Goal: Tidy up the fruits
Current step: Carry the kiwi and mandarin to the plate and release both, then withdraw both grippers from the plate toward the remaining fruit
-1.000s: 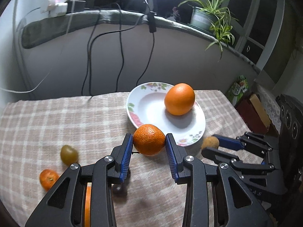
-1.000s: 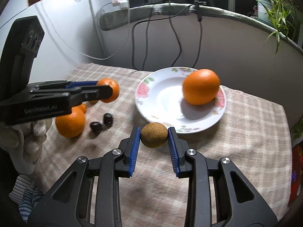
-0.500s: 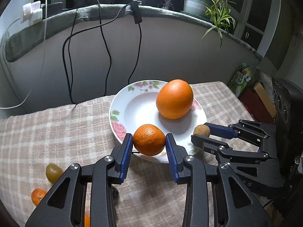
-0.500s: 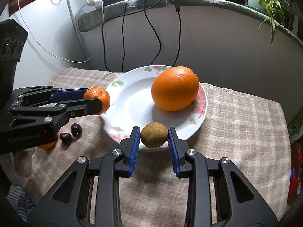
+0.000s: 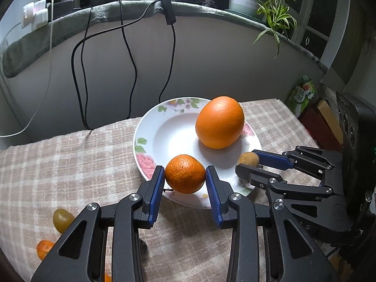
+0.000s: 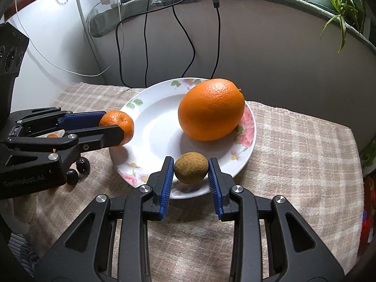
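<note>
Looking along the left gripper, its blue pads are pressed on either side of a mandarin, jaws only as far apart as the fruit is wide; a second ago that fruit hung over bare cloth short of the plate, and now it hangs over the plate's near rim, with the big orange resting on the far side of the dish. Off to the left on the checked tablecloth a greenish fruit and a small orange one wait their turn (both well apart from the plate). Switching to the right wrist view, the right gripper is clamped on a small brown fruit, which has likewise come forward from the cloth to sit above the near rim. Both loads look ready to be lowered and let go.
</note>
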